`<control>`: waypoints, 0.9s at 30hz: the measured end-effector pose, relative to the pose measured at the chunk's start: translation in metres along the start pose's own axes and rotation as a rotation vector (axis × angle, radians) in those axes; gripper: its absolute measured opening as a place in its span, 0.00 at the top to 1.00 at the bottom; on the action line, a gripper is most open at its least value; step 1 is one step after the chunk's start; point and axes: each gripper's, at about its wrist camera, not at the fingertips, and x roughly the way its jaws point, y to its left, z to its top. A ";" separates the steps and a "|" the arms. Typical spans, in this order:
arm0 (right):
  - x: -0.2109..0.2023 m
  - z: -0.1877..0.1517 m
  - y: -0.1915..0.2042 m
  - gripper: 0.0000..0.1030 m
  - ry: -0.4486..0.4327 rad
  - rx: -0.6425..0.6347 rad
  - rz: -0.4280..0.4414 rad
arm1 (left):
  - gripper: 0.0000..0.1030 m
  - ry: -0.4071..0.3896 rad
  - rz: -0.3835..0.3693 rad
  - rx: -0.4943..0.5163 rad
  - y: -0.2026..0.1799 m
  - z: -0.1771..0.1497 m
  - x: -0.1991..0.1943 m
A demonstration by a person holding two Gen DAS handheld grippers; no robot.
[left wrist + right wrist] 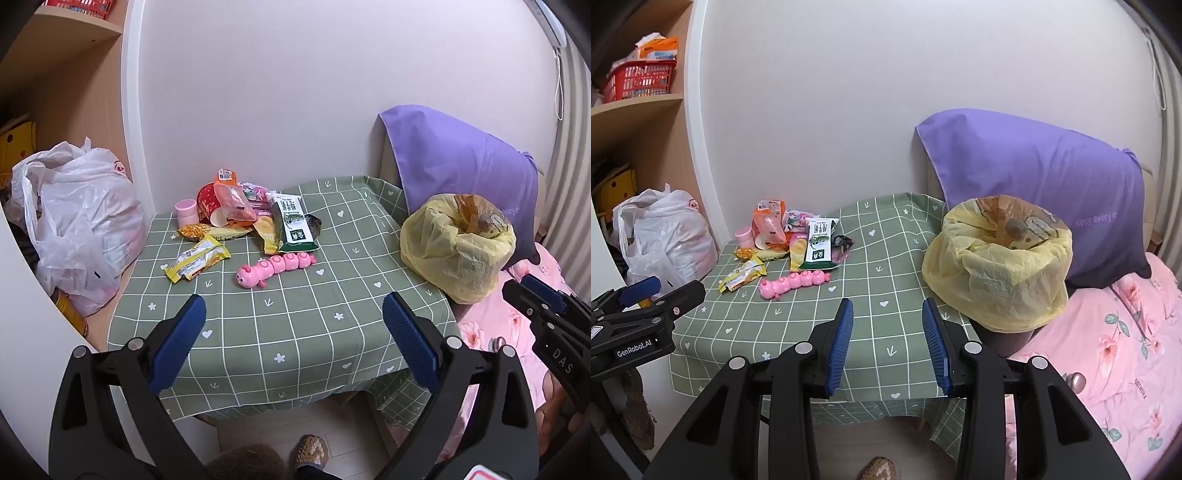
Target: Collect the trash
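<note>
A pile of snack wrappers (236,210) (775,232) lies at the far left of the green checked table (295,332). Among it are a green-white carton (291,221), a yellow wrapper (195,258) and a red cup (205,199). A pink caterpillar toy (277,267) (792,284) rests just in front. The yellow-lined trash bin (458,243) (997,266) stands at the table's right edge. My left gripper (293,314) hangs open wide over the near table, empty. My right gripper (886,317) hovers open and empty, left of the bin.
A full white plastic bag (77,221) sits left of the table by a wooden shelf (635,107) with a red basket (639,81). A purple pillow (1034,184) and pink floral bedding (1126,350) lie on the right. A slippered foot (312,452) is on the floor below.
</note>
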 end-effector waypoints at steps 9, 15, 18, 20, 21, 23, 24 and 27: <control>0.000 0.001 -0.001 0.64 0.002 0.003 0.004 | 0.11 0.005 -0.002 -0.005 0.004 0.002 -0.001; 0.000 0.001 -0.001 0.64 0.003 0.002 0.003 | 0.11 0.000 0.004 -0.001 0.001 0.001 0.000; 0.000 0.000 -0.001 0.64 0.003 0.003 0.000 | 0.11 -0.003 0.004 0.000 -0.001 0.001 -0.004; 0.000 0.000 -0.001 0.64 0.002 0.003 0.000 | 0.11 -0.003 0.005 -0.002 -0.002 0.000 -0.003; 0.000 0.000 -0.001 0.64 0.002 0.002 -0.001 | 0.11 -0.004 0.006 -0.003 -0.003 0.000 -0.003; 0.000 0.000 -0.001 0.64 0.001 0.000 -0.001 | 0.11 -0.005 0.006 -0.003 -0.002 -0.001 -0.003; 0.000 0.000 -0.001 0.64 0.001 -0.002 -0.001 | 0.11 -0.011 0.005 -0.002 -0.001 -0.001 -0.003; 0.000 0.001 -0.001 0.64 0.001 -0.003 -0.002 | 0.11 -0.016 0.004 -0.002 -0.001 0.000 -0.004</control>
